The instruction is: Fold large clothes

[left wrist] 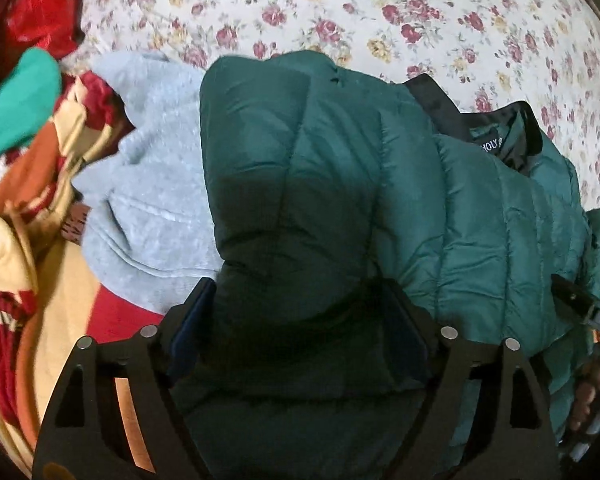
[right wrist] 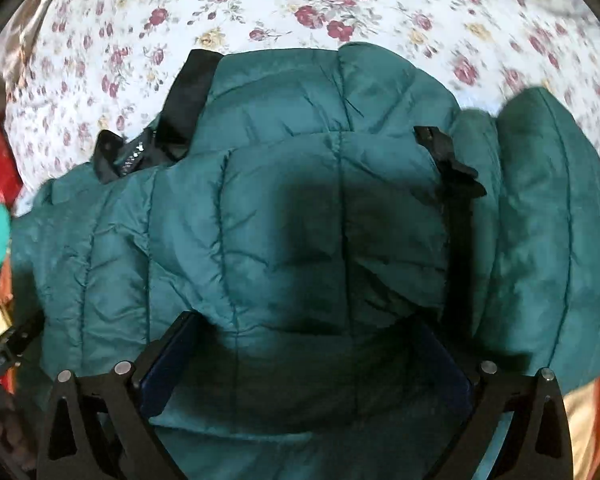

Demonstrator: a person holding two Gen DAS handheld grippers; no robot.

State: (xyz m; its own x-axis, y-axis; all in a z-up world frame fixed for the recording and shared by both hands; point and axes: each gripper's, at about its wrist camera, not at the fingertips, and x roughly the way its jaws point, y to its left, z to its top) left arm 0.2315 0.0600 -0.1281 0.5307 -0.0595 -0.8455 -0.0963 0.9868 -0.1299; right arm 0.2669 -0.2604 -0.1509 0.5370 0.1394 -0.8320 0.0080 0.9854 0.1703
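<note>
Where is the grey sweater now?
In the left wrist view the grey sweater lies on the floral bedsheet, left of the green jacket and touching it, with the red and yellow clothes on its other side.

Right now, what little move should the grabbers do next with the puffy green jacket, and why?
Probably lift both clear: the green jacket already lies bunched on the flowery sheet, and the left gripper and right gripper look open around it.
</note>
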